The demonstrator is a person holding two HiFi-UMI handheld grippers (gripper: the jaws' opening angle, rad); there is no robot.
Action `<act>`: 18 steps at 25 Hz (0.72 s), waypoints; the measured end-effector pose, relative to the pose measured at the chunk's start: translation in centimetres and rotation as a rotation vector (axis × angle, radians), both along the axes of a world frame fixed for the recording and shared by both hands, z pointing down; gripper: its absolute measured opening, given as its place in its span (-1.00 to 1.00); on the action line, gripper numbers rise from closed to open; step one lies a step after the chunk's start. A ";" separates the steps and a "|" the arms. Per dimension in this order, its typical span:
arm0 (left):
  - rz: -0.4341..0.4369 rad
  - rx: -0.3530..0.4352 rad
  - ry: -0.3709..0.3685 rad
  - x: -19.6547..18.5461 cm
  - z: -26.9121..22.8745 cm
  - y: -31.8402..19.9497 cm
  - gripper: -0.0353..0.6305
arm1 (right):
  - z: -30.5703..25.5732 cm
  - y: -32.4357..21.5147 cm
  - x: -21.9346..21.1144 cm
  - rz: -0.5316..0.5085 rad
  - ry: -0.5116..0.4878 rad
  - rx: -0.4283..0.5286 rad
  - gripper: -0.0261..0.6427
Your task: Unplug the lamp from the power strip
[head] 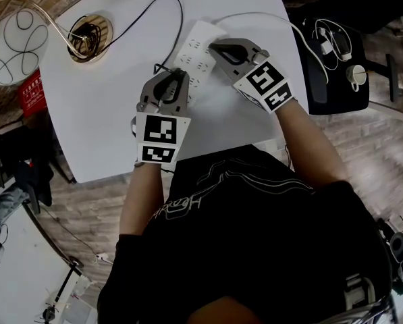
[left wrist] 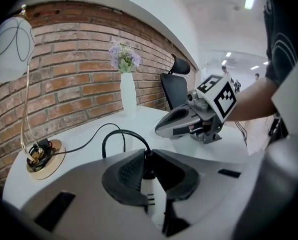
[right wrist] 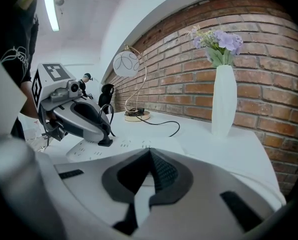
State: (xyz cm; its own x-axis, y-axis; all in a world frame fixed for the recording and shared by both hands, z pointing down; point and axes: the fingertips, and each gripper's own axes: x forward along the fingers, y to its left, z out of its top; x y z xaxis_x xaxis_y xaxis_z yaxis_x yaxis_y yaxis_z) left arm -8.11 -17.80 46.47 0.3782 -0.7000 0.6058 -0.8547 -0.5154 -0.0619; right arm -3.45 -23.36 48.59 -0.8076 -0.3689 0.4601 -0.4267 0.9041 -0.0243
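Now the plug (left wrist: 148, 171) is gripped for pulling.
Left gripper (head: 167, 78) pinches the plug seated in the power strip (head: 194, 39); right gripper (head: 220, 48), jaws pressed together, pins the power strip. Best pull straight up, without twisting.

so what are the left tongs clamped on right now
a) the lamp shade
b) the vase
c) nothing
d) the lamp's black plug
d: the left gripper view shows the left tongs pinched on the black plug, which sits on the white power strip.
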 end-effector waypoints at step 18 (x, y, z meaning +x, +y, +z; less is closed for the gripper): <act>-0.075 -0.155 0.329 -0.8 0.2 0.0 -0.76 | 0.0 0.1 0.0 0.005 0.007 -0.002 -0.94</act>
